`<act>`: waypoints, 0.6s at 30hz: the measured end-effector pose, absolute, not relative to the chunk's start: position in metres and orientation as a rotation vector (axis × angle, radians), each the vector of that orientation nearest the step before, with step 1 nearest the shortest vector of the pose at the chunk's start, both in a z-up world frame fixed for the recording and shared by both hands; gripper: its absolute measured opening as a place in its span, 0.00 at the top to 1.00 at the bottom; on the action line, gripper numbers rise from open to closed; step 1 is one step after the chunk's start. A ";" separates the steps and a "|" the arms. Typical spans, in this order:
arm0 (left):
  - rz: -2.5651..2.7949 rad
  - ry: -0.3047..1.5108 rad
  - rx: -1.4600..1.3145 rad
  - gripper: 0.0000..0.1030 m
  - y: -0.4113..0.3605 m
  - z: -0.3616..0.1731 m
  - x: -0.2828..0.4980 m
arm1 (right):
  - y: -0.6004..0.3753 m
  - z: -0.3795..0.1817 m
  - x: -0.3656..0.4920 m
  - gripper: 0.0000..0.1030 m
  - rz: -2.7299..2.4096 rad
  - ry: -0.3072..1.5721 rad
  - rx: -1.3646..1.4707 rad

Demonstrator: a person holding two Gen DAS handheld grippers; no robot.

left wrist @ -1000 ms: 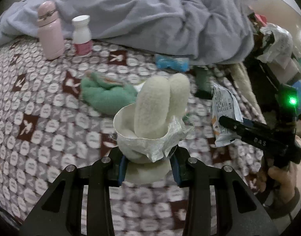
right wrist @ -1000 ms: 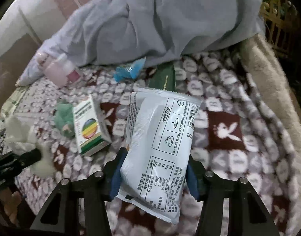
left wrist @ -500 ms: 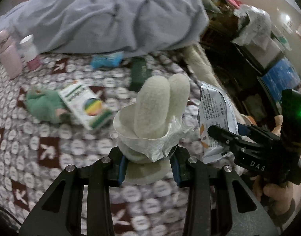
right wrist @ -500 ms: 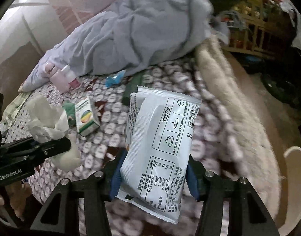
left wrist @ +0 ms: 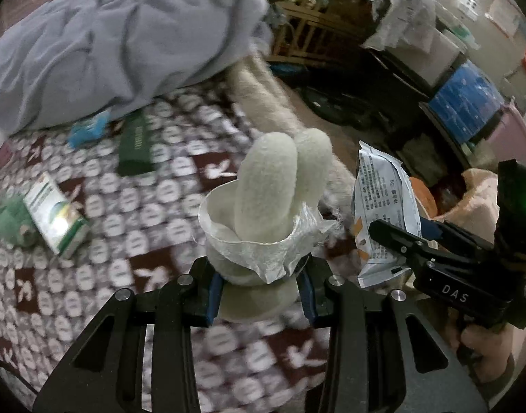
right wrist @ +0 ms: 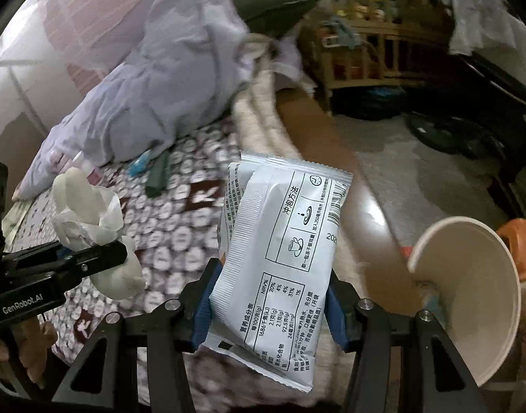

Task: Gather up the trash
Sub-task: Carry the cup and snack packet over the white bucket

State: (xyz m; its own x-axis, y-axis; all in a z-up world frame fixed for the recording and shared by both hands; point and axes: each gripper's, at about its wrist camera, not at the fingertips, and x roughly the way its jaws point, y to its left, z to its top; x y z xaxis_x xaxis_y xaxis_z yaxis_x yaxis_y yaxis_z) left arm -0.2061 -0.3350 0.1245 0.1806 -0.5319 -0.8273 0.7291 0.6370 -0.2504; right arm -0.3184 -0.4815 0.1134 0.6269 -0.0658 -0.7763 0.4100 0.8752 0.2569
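My left gripper (left wrist: 259,284) is shut on a crumpled white cup with fuzzy white pieces sticking out (left wrist: 263,216), held above the patterned blanket (left wrist: 101,296). It also shows in the right wrist view (right wrist: 91,220). My right gripper (right wrist: 266,304) is shut on a white printed sachet (right wrist: 280,241), held over the bed's right edge. The sachet also shows in the left wrist view (left wrist: 380,206). A cream paper cup (right wrist: 469,292) lies tilted at the lower right, beside the right gripper.
On the blanket lie a green-and-white box (left wrist: 54,213), a green soft toy (left wrist: 8,220), a dark green booklet (left wrist: 135,148) and a blue wrapper (left wrist: 87,130). A grey duvet (left wrist: 118,41) is heaped behind. Cluttered shelves (right wrist: 363,58) and bare floor (right wrist: 418,161) lie right of the bed.
Both grippers have swung to the right with their loads, from over the bed's middle toward its right edge. The floor and the cream paper cup have come into view.
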 end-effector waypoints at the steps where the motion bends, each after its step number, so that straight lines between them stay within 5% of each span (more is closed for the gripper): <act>1: -0.909 1.062 0.223 0.66 -0.340 0.125 -0.209 | -0.487 0.113 -0.324 0.48 -0.296 0.852 0.445; 18: -1.083 1.059 0.283 0.66 -0.444 0.130 -0.268 | -0.576 0.104 -0.419 0.48 -0.515 0.805 0.560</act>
